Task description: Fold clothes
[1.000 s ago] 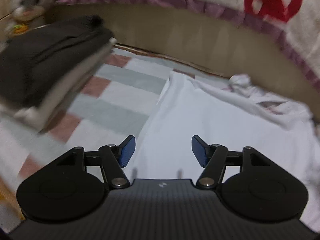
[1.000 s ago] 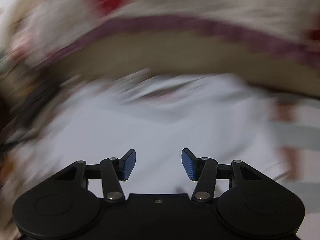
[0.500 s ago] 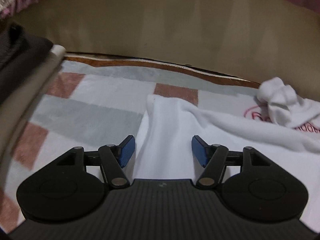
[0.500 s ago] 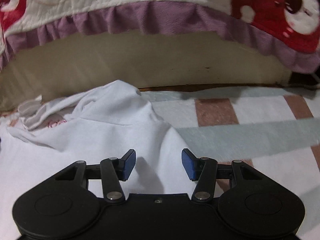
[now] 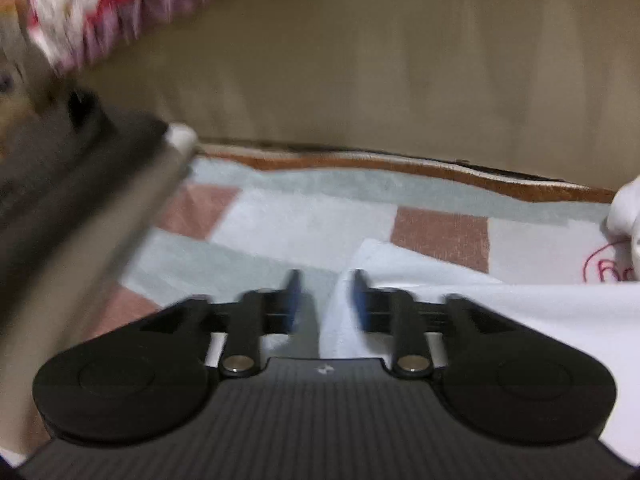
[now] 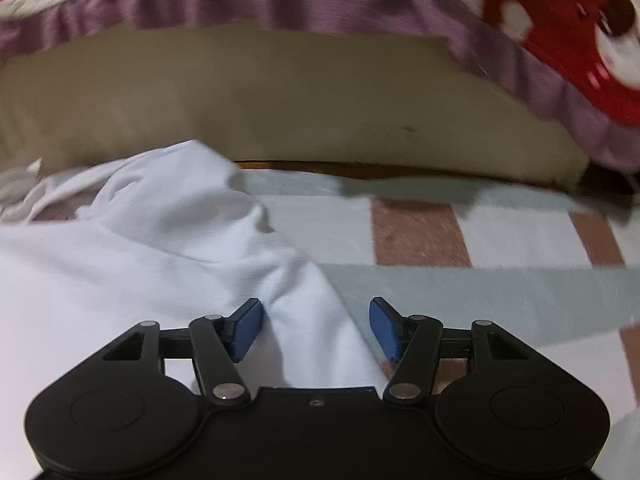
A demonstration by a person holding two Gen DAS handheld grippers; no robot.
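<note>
**Both grippers low at the shirt's edges**

Your left gripper (image 5: 324, 300) sits low over the left edge of the white shirt (image 5: 500, 320), which lies spread on the checked sheet (image 5: 308, 232). Its blue pads (image 5: 294, 300) stand with a narrow gap between them, and the cloth's edge runs up into that gap; the view is blurred, so you cannot tell whether the pads already touch the fabric (they have not met). Pink lettering (image 5: 604, 268) shows on the shirt at the far right. To the left, a stack of folded clothes (image 5: 76, 184), dark on top and pale beneath, rests on the sheet.

Your right gripper (image 6: 316, 328) has its fingers spread wide. A ridge of the white shirt (image 6: 168, 256) passes between them, its right edge lying just inside the right pad (image 6: 384, 328), with nothing pinched. The shirt bunches up at the far left. Beyond it, the beige mattress side (image 6: 280, 100) rises, and a quilt (image 6: 560, 20) with a purple frill and red figures hangs over its top.
</note>
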